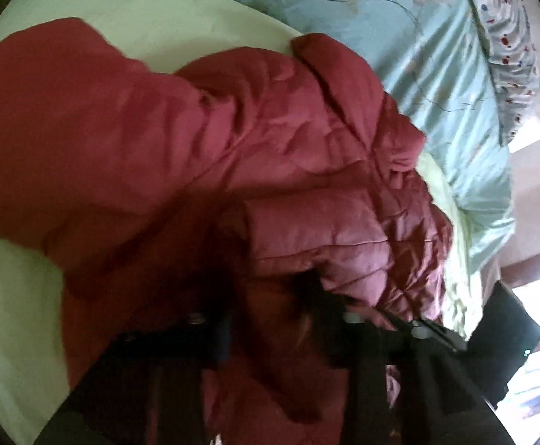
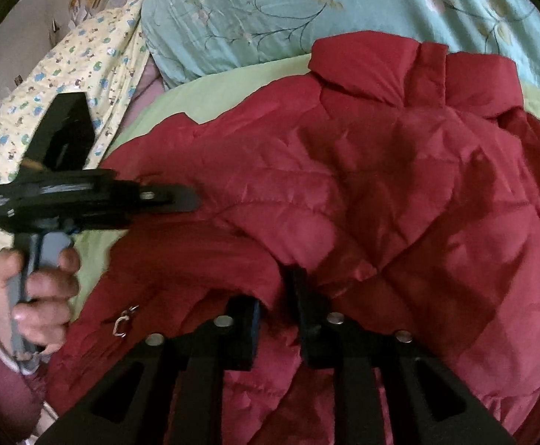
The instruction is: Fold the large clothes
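Note:
A dark red quilted jacket [image 1: 233,148] lies crumpled on a pale green sheet [image 1: 140,11]. In the left wrist view my left gripper [image 1: 270,293] is dark and blurred, with a fold of the jacket pinched between its fingers. The right wrist view shows that left gripper [image 2: 190,200] from the side, its tips at the jacket's [image 2: 399,185] left edge, held by a hand [image 2: 40,289]. My right gripper [image 2: 277,304] stands slightly open at the jacket's near edge. A fold of fabric hangs between its fingers. A metal zip pull [image 2: 123,322] lies to its left.
A teal floral quilt [image 2: 270,11] is bunched along the far side of the bed. A yellow patterned blanket [image 2: 66,74] lies at the left. A spotted cloth [image 1: 507,48] hangs at the far right edge. Green sheet [image 2: 225,85] shows beyond the jacket.

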A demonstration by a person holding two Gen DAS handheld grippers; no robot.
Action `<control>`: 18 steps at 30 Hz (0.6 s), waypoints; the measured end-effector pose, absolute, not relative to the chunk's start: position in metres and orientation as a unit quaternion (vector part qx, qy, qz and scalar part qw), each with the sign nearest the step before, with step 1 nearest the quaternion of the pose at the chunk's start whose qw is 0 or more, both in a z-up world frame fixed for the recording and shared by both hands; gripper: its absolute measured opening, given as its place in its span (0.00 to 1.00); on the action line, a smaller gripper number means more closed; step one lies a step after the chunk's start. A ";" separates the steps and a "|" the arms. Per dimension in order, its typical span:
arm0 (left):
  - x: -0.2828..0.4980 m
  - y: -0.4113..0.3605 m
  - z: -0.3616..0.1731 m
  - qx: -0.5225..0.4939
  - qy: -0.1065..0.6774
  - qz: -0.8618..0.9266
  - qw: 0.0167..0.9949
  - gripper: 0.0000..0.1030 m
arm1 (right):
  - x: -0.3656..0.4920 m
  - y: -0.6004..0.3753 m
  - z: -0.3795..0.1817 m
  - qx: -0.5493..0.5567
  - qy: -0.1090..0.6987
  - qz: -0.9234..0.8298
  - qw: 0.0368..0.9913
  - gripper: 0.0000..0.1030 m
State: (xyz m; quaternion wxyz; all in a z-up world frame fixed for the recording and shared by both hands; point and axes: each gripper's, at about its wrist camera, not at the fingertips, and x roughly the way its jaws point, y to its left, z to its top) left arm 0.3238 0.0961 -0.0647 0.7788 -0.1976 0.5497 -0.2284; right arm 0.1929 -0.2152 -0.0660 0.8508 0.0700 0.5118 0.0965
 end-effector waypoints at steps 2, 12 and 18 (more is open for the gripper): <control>0.328 0.089 -0.064 -0.176 0.539 -0.224 0.792 0.25 | 0.186 -0.220 -0.063 0.080 0.513 0.099 0.849 0.26; 0.317 0.080 -0.038 0.038 0.471 -0.142 0.870 0.30 | 0.147 -0.307 -0.009 0.124 0.431 -0.027 0.893 0.54; 0.290 0.062 -0.014 0.038 0.421 -0.077 0.903 0.59 | 0.160 -0.364 -0.036 0.139 0.463 -0.130 0.866 0.62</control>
